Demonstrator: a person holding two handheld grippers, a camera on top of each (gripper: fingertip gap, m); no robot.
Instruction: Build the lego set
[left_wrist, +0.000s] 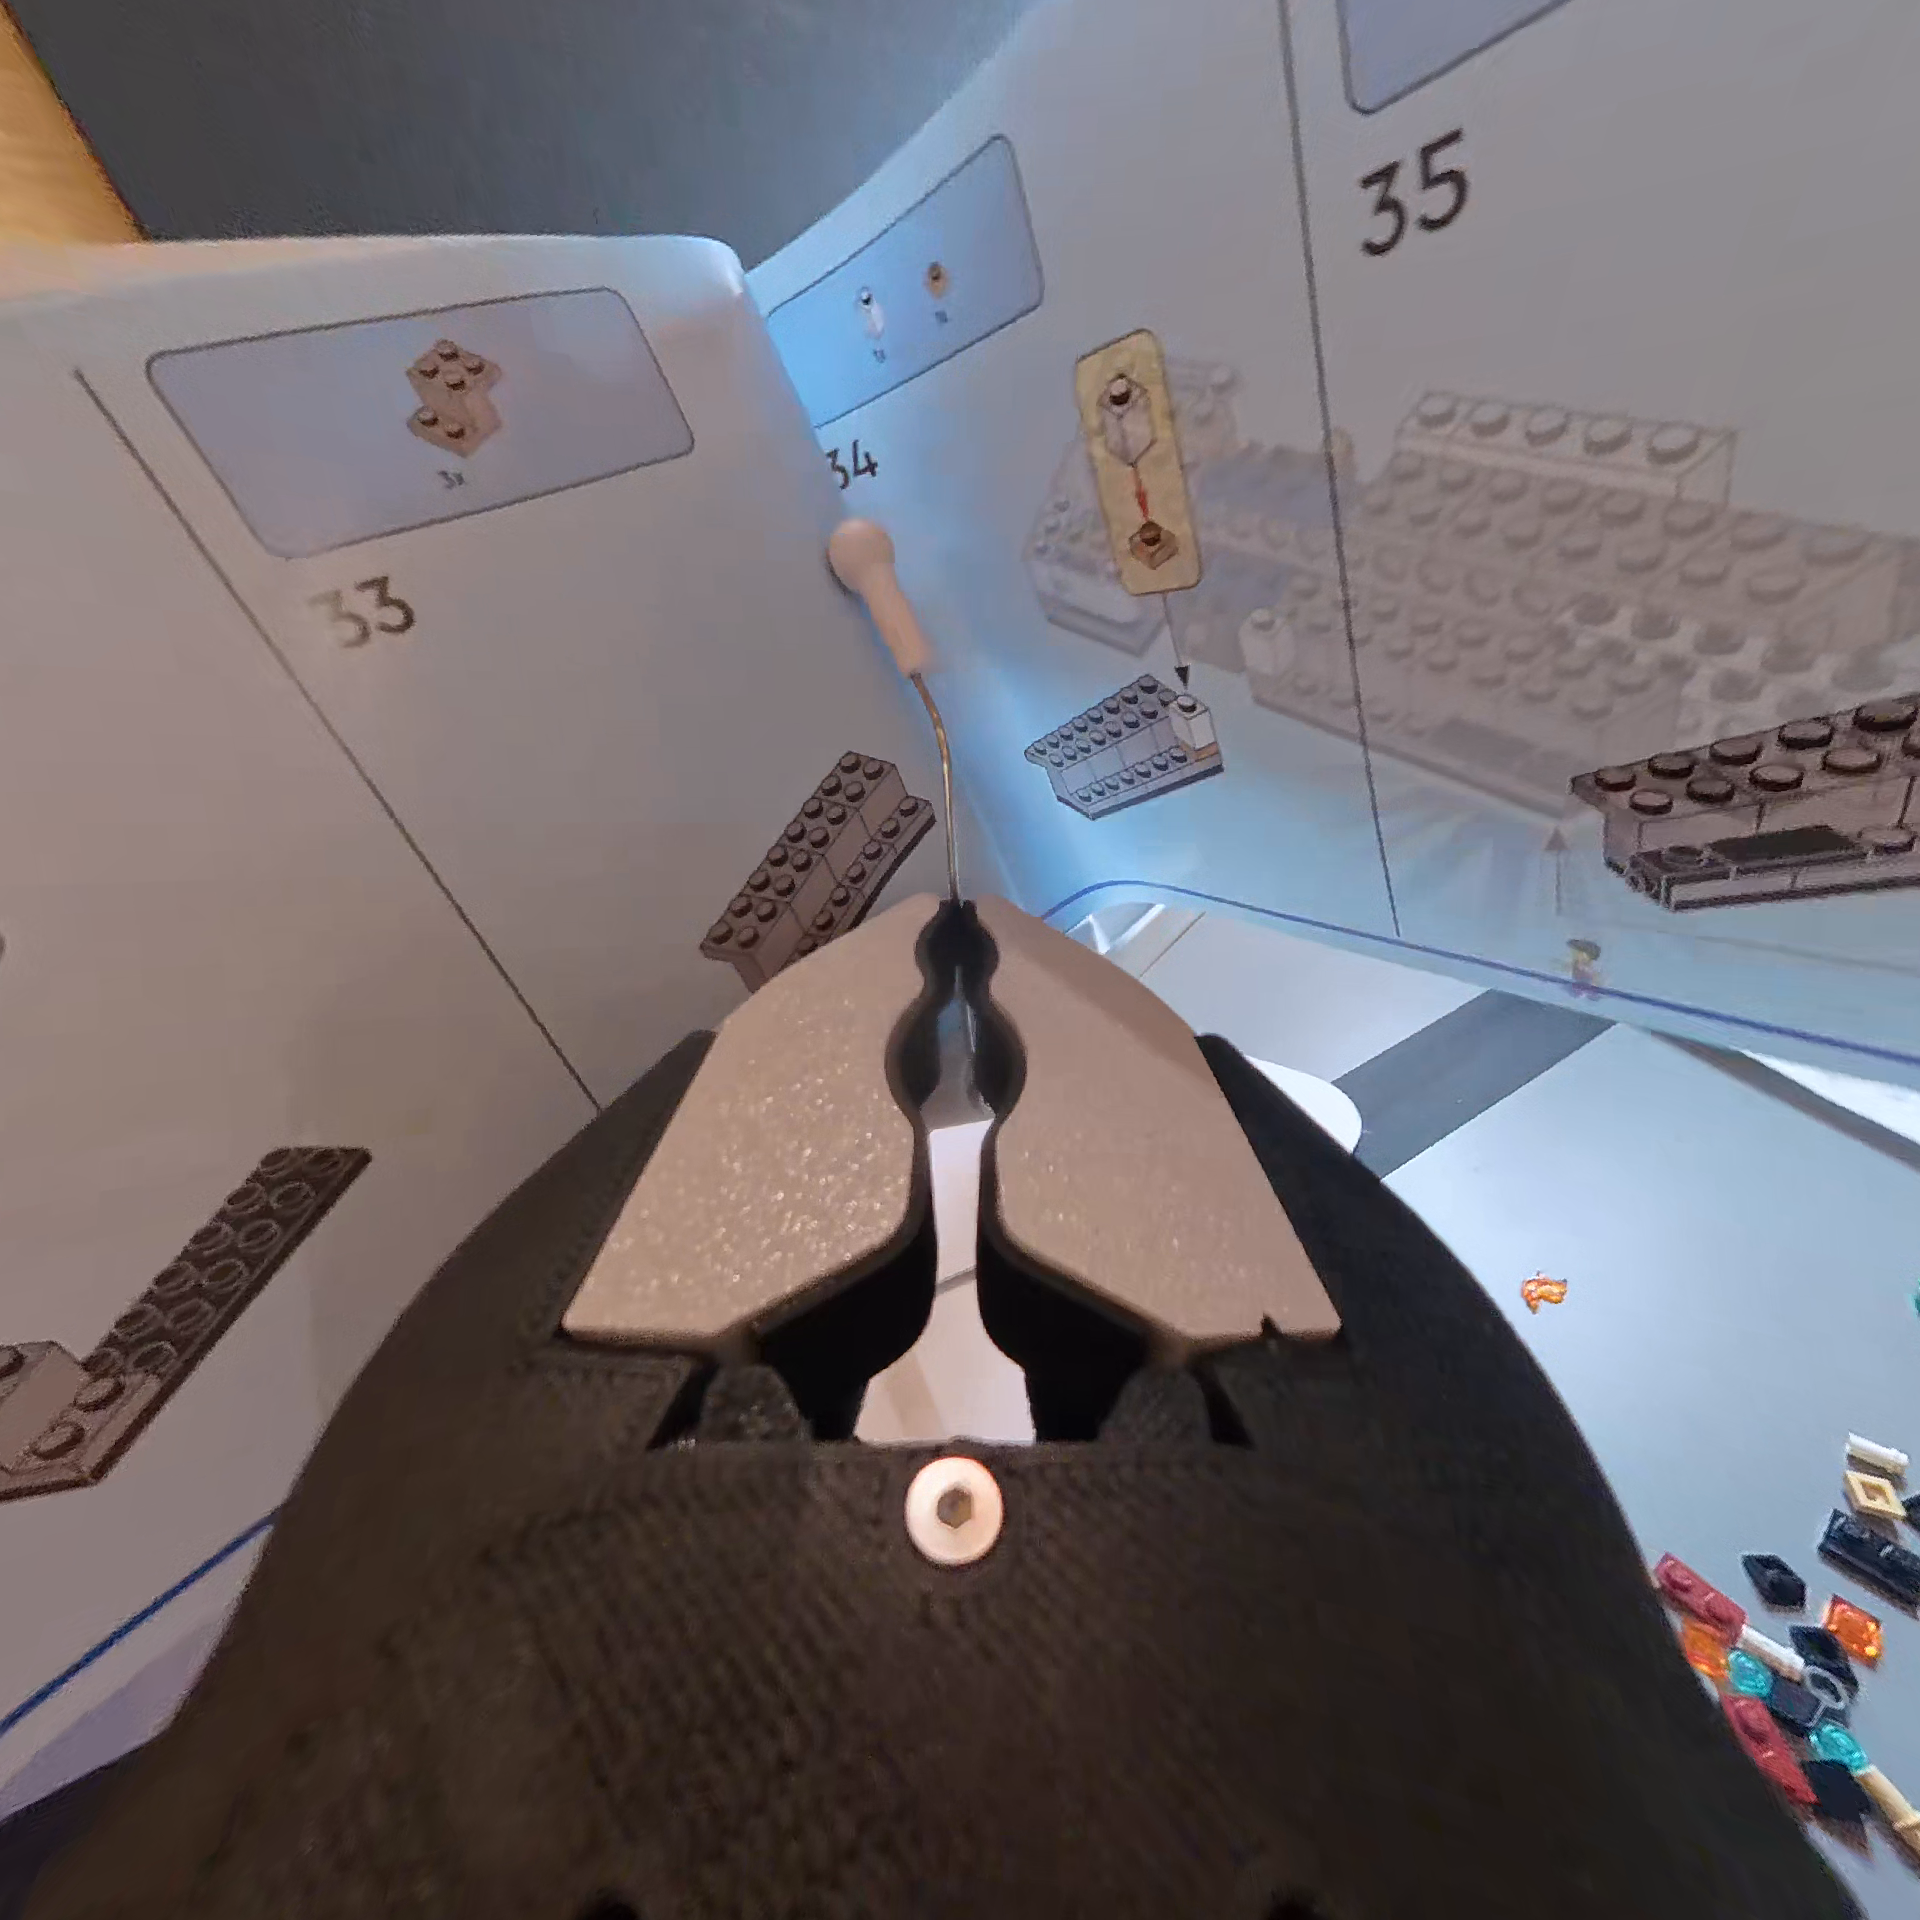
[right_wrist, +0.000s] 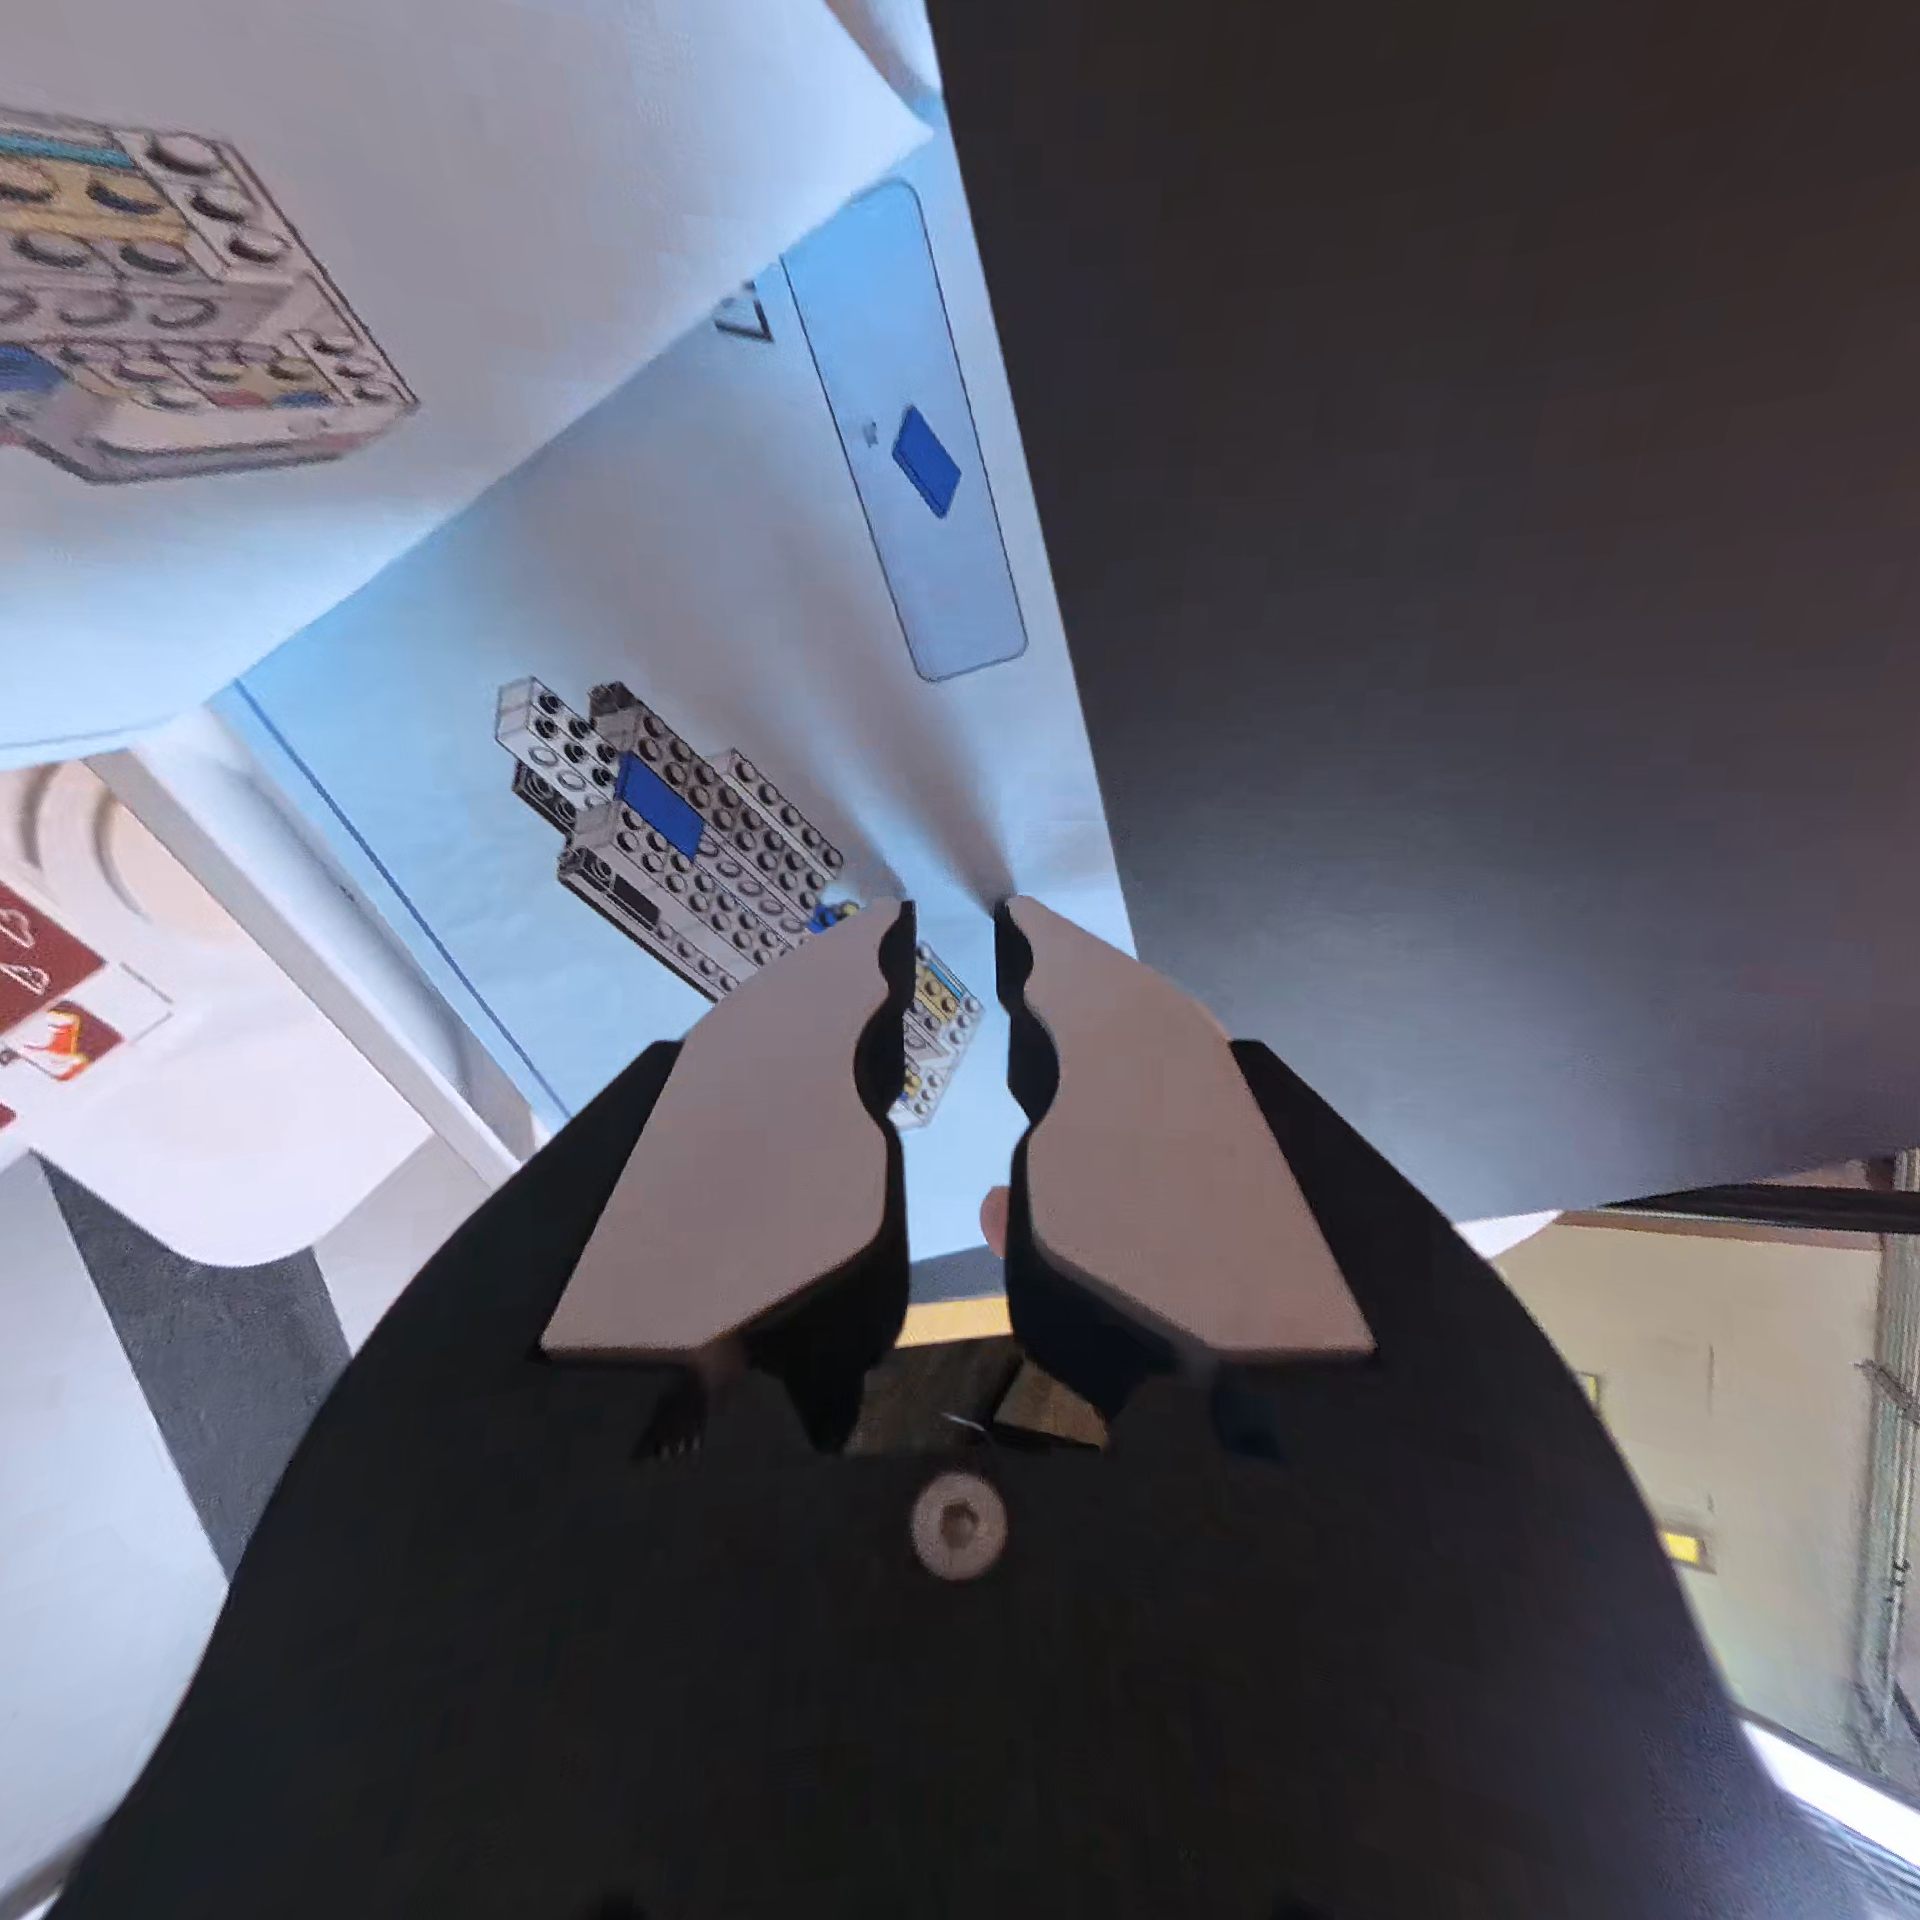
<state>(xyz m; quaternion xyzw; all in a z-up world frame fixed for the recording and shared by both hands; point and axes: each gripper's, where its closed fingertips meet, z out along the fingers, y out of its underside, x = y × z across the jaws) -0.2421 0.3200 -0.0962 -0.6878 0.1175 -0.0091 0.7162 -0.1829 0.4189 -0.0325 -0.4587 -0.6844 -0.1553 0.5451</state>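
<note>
Instruction booklet (left_wrist: 436, 727) stands open right ahead, pages curling. Left gripper (left_wrist: 958, 914) clenched on thin wire tool (left_wrist: 902, 644), its white handle tip touching the page fold. Loose lego pieces (left_wrist: 1797, 1652) lie on grey table (left_wrist: 1621, 1247) lower right, bare table around them. Right gripper (right_wrist: 954, 909) parted, empty, tips at a lifted page (right_wrist: 727, 644).
</note>
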